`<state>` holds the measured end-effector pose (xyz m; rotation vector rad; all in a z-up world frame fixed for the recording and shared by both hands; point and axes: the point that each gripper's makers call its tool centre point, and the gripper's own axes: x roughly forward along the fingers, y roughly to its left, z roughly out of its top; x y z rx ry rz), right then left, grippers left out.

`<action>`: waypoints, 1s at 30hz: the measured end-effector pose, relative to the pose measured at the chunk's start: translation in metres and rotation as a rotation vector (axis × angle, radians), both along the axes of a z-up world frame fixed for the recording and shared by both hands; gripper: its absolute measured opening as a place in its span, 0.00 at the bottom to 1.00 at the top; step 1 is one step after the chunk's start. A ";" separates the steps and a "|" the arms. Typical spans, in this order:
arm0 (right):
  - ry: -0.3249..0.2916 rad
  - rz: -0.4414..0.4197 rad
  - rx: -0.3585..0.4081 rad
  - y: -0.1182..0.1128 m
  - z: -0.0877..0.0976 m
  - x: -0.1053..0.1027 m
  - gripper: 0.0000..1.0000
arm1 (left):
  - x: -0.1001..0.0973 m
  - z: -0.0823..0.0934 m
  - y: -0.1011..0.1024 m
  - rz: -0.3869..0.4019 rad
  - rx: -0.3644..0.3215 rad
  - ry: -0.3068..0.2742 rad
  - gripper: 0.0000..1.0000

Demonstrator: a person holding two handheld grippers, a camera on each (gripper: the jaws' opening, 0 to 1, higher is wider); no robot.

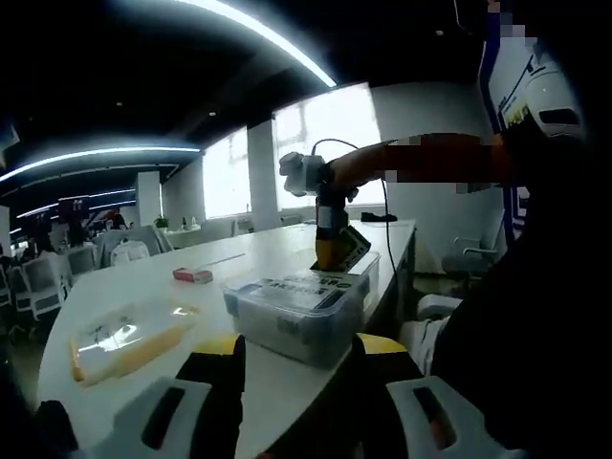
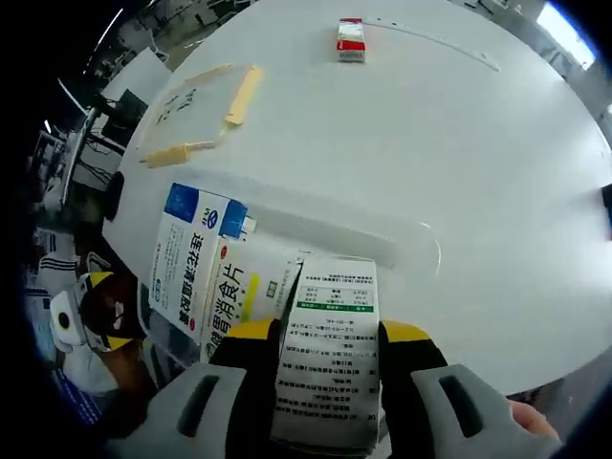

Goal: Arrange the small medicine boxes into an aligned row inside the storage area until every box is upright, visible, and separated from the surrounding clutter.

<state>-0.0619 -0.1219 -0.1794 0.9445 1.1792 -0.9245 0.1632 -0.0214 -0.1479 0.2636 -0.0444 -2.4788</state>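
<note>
We are clamping a medicine box [image 2: 328, 354] in the right hand-held gripper [image 2: 325, 359] over the clear bin [image 1: 304, 311]. Left hand-held gripper [image 1: 298, 373] is hanging apart near the tabletop [image 1: 258, 258] edge.

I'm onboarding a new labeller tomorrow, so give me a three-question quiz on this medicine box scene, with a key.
1. True or false: the right gripper is shut on a medicine box.
2. Where does the red and white box lie?
A. on the white table, apart from the bin
B. inside the clear storage bin
C. on the bin's lid
3. Fill in: in the left gripper view, the left gripper is ____, with nothing between its jaws.

Key: 1 true; 2 A; 3 open.
</note>
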 end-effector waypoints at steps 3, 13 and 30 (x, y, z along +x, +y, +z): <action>-0.012 0.058 0.041 0.014 -0.001 -0.001 0.40 | 0.000 0.001 0.000 -0.001 -0.001 -0.002 0.44; -0.239 0.245 -0.083 0.018 0.027 0.013 0.49 | -0.001 0.001 -0.001 0.001 0.000 -0.012 0.44; -0.387 0.469 -0.218 0.036 0.058 -0.001 0.55 | -0.003 0.004 0.000 -0.003 -0.004 -0.017 0.44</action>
